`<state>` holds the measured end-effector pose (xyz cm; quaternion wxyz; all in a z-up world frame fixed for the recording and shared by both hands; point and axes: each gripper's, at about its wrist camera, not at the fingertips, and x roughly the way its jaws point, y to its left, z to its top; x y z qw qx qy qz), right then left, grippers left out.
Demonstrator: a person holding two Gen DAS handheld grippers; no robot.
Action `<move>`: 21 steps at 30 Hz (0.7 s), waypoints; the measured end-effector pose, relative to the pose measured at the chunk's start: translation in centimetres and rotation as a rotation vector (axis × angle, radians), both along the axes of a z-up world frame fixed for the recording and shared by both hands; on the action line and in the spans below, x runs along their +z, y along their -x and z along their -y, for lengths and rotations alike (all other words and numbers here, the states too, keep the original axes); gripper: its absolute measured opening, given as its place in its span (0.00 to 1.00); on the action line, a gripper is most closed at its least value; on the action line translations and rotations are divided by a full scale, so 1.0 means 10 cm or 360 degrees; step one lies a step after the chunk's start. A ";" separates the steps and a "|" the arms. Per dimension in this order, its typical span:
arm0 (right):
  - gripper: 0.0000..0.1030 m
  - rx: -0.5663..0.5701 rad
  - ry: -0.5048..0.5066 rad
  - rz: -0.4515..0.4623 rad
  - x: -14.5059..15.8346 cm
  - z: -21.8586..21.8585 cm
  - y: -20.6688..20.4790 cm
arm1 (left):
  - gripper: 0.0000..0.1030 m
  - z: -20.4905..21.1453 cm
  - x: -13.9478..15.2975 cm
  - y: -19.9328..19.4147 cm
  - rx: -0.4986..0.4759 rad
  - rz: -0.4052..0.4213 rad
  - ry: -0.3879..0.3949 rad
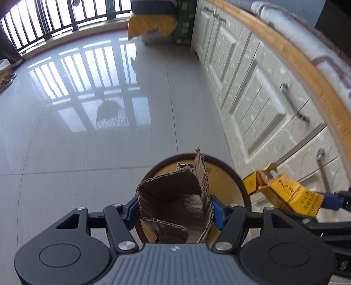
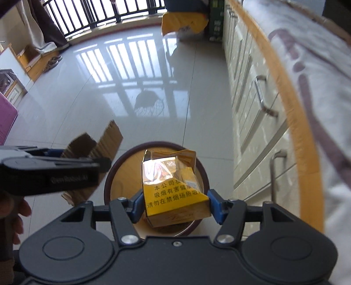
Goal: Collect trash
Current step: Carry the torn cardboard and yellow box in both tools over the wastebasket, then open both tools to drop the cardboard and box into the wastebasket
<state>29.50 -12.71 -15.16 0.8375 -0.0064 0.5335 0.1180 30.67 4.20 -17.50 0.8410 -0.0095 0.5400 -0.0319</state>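
In the left wrist view, the left claw (image 1: 175, 210) is gripping a torn piece of cardboard (image 1: 173, 206) directly above the round bin (image 1: 239, 182) on the floor. In the right wrist view, the right claw (image 2: 175, 203) is clamping a crumpled yellow cigarette pack (image 2: 173, 186) over the same bin (image 2: 122, 175). The drop-off step seems to be in hand, so each claw next needs opening over the bin's mouth.

Open floor to the left; cabinets crowd the right

Glossy floor (image 1: 87, 131) lies bare towards the railing (image 1: 54, 19); cabinet handles (image 2: 263, 96) jut out beside the bin (image 2: 114, 173) below.
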 end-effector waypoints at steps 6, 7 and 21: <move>0.59 -0.0009 -0.0046 -0.0091 -0.17 0.03 -0.17 | 0.63 -0.04 -0.30 -0.03 -0.0003 -0.0148 -0.0015; 0.59 -0.0006 -0.0048 -0.0102 -0.20 0.02 -0.19 | 0.63 -0.04 -0.36 -0.04 -0.0005 -0.0170 -0.0017; 0.59 -0.0019 -0.0051 -0.0195 -0.50 -0.03 -0.51 | 0.69 -0.07 -0.76 -0.13 0.0026 -0.0309 0.0137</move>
